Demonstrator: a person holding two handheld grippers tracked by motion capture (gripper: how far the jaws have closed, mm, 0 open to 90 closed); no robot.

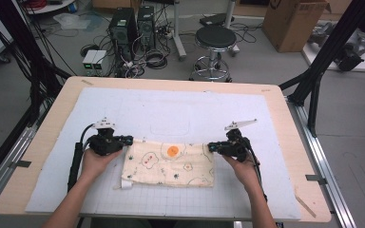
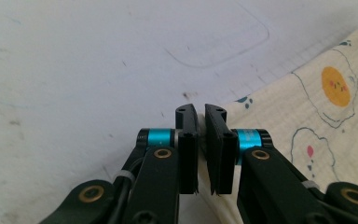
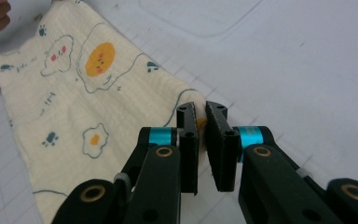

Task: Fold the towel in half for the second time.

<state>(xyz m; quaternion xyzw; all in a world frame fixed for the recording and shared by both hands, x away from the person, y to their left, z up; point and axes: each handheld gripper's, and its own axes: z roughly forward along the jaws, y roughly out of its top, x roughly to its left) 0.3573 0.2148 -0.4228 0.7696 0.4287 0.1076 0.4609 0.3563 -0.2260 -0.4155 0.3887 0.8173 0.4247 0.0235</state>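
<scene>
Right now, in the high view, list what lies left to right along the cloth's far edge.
Left gripper → cream printed cloth with its orange yolk print → right gripper, both grippers pinching the cloth's far corners.

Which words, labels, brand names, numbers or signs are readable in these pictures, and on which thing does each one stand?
None can be read.
Cream cotton cloth with fried-egg and paw prints: small dark marks beside the drawings in the right gripper view, too small to read.
Brown cardboard box on the floor: a dark printed sign at its top edge, cut off.
White foam mat: only grid lines and a drawn outline, no text.
</scene>
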